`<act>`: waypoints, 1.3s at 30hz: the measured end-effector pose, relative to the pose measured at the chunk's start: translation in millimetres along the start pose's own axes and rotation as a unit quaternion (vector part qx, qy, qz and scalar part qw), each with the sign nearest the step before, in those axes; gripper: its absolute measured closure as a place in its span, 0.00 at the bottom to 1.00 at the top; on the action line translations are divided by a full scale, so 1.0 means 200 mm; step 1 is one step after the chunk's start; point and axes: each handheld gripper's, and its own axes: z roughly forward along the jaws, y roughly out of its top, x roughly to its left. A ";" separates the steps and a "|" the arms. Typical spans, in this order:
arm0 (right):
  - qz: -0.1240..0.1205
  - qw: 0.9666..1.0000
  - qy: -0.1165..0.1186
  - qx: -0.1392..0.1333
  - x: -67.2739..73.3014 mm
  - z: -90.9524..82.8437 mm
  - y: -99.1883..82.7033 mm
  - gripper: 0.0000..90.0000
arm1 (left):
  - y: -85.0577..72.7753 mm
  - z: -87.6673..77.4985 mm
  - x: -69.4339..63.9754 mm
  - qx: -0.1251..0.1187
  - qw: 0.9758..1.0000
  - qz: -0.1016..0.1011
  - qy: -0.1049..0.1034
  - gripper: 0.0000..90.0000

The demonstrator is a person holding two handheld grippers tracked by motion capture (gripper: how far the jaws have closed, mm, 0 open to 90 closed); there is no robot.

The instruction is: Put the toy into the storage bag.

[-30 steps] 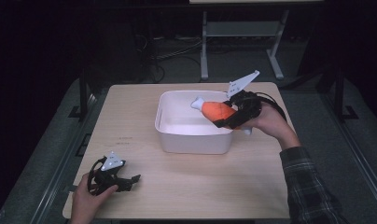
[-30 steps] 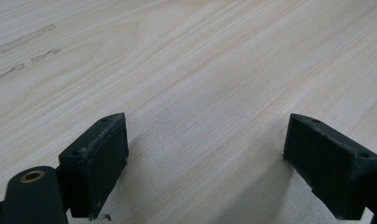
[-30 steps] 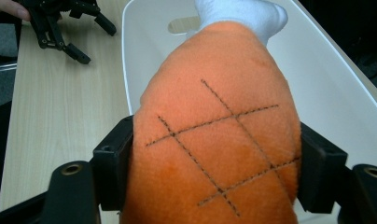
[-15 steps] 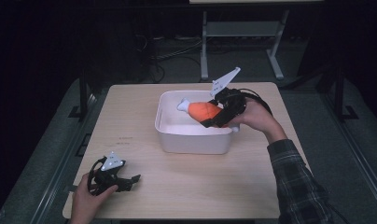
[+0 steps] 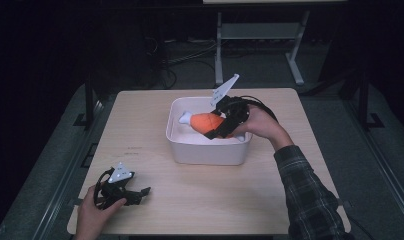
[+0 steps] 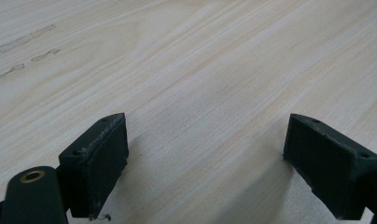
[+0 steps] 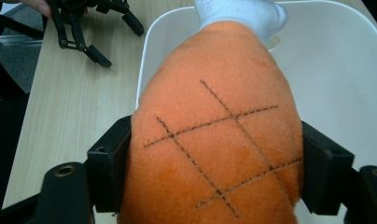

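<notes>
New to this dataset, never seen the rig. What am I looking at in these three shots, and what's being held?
No robot here: a person holds a handheld two-jaw gripper in each hand at a wooden table. The high view looks down from above the person's side. The other two views come from cameras riding on each gripper, looking along its black jaws. The right gripper holds an orange plush drumstick toy with a white tip, jaws pressed on both sides, over a white plastic bin. The left gripper sits low at the table's near left corner, jaws wide apart with nothing between them.
</notes>
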 end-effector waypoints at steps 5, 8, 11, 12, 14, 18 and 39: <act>-0.003 1.000 0.006 0.008 -0.01 0.05 0.01 0.27 | 0.00 0.00 0.00 0.000 1.000 0.000 0.000 0.15; -0.005 1.000 0.006 0.013 -0.01 0.07 0.02 0.26 | 0.00 0.00 0.00 0.000 1.000 0.000 0.000 0.15; -0.006 1.000 0.008 0.016 -0.02 0.08 0.02 0.26 | 0.00 0.00 0.00 0.001 1.000 0.001 0.000 0.15; -0.008 1.000 0.008 0.017 -0.02 0.08 0.02 0.26 | 0.00 0.00 0.00 0.001 1.000 0.001 0.000 0.15; -0.008 1.000 0.007 0.020 -0.02 0.09 0.02 0.25 | 0.00 0.00 0.00 0.001 1.000 0.001 0.000 0.15; -0.007 1.000 0.009 0.023 -0.03 0.10 0.01 0.24 | 0.00 0.00 0.00 0.002 1.000 0.002 0.000 0.15; 0.004 1.000 0.005 0.023 -0.03 0.10 0.01 0.16 | 0.00 0.00 0.00 0.001 1.000 0.001 0.000 0.15</act>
